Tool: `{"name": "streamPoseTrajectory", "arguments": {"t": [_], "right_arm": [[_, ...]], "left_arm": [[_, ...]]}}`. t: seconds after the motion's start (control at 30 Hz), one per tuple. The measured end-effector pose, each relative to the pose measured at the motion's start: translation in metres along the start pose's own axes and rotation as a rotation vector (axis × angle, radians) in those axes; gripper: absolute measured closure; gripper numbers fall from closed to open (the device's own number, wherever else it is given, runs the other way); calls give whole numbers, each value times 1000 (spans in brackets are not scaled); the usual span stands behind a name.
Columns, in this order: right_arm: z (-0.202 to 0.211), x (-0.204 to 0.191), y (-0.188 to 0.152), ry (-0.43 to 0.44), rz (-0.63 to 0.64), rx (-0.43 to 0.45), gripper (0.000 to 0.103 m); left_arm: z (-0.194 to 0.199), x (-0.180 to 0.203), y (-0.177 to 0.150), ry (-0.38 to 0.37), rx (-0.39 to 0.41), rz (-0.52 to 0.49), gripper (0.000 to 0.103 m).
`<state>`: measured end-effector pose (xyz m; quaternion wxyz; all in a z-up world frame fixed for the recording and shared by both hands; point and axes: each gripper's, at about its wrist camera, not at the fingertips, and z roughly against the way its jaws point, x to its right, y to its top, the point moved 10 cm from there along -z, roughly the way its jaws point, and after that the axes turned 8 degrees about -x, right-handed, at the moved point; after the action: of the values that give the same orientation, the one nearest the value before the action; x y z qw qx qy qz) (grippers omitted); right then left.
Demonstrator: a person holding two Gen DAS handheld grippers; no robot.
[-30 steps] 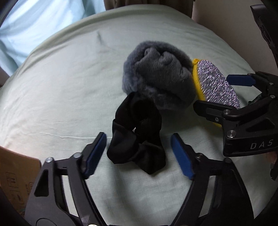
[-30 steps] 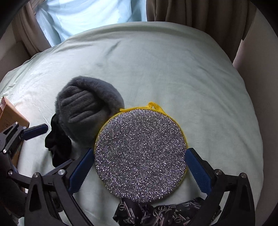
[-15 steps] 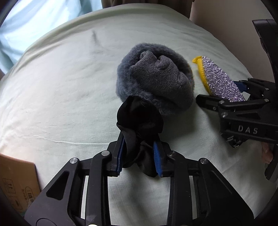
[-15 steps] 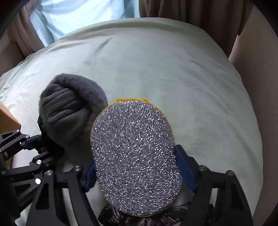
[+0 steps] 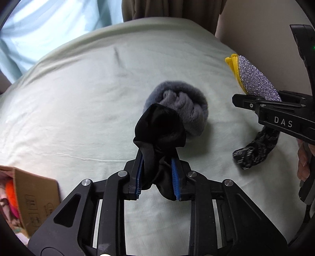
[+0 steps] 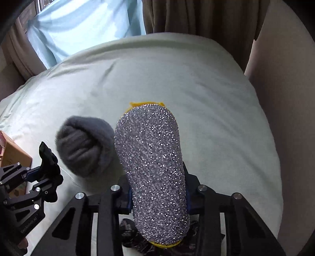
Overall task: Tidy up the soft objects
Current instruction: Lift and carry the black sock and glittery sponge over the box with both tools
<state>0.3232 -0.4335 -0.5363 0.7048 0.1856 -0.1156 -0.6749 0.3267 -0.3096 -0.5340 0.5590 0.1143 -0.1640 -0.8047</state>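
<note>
Pale green sheeting covers the bed [image 5: 74, 110], and the soft things are spread over its middle and right side. The left gripper [image 5: 157, 177] has its jaws drawn narrow on a black scrunchie [image 5: 159, 130], whose gathered fabric bulges up above the blue pads [image 5: 174, 183] and hangs a little below them; the scrunchie is held above the sheet, in front of a grey fuzzy bundle [image 5: 185, 110] that lies on the bed just beyond it. In the right wrist view the same grey bundle [image 6: 84, 149] sits to the left of the right gripper [image 6: 157, 198], whose jaws are closed on a silver glitter pad [image 6: 155, 169] with a yellow edge; the pad is squeezed into a long upright oval and held clear of the sheet. From the left wrist view that pad [image 5: 256, 80] shows edge-on at the right, yellow rim toward the camera. A dark patterned scrunchie [image 5: 254, 147] lies on the bed under the right gripper, near the grey bundle but apart from it. A cardboard box [image 5: 33, 195] stands at the bed's left edge, with something orange and pink inside. Brown curtains [image 6: 196, 17] and a pale blue one [image 6: 78, 25] hang behind the bed.
</note>
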Motion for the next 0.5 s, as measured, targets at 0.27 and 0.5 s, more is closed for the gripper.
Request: {"name": "streamPoseTrajectory", "arguments": {"t": [0.27,0.5], "right_arm": [[77,-24,11,7,35,82,69],[158,-64,4,21,33,78,69]], "left_arm": [[83,-4,10,-9,75,12,81],[180,-30,-1,-16,118,65,81]]}}
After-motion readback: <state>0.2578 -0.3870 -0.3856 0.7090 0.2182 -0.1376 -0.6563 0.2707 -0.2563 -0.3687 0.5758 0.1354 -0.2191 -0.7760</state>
